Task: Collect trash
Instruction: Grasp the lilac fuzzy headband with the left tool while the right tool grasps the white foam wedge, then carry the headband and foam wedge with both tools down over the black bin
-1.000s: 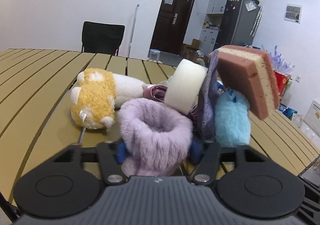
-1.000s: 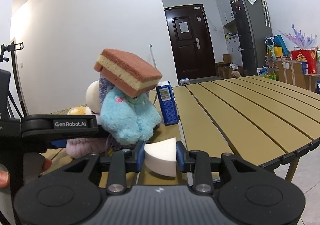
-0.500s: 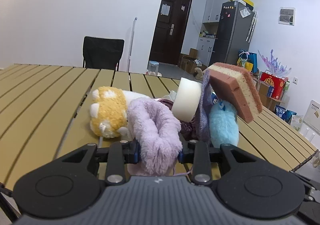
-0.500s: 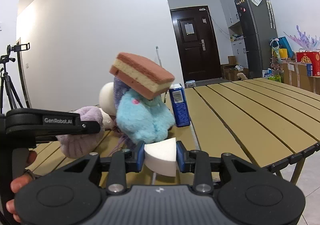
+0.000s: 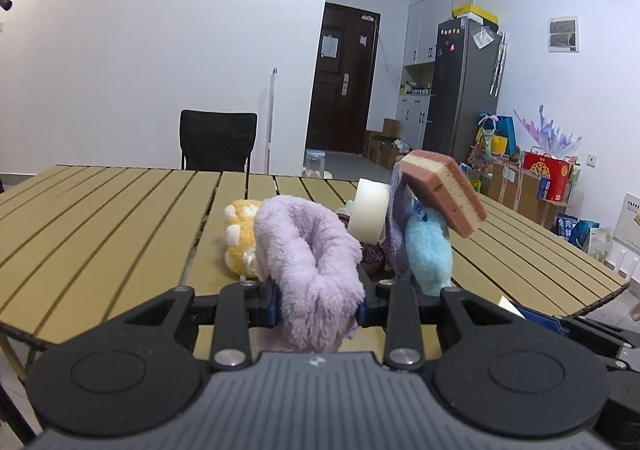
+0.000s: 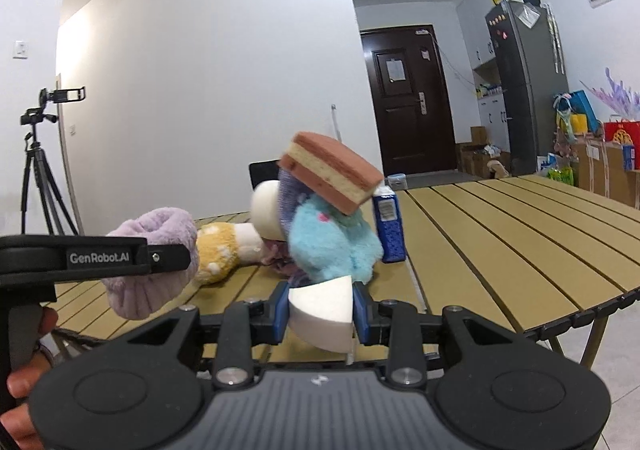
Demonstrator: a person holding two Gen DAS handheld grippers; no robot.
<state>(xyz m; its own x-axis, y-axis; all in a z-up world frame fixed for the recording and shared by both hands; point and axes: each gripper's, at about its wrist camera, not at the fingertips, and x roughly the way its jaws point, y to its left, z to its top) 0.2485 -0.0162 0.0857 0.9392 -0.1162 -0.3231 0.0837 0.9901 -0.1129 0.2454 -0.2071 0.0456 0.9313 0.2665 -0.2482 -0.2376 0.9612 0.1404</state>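
Slatted tan tabletop point(image 5: 120, 217); dark door point(image 6: 412, 97) at 12 o'clock. Left gripper point(image 5: 318, 302) jaws clamp the purple plush point(image 5: 308, 262). Right gripper point(image 6: 320, 314) jaws clamp the white wedge sponge point(image 6: 324, 310).

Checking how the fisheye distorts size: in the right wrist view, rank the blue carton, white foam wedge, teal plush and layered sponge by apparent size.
1. teal plush
2. layered sponge; white foam wedge looks alike, but its nearness makes that unsure
3. blue carton
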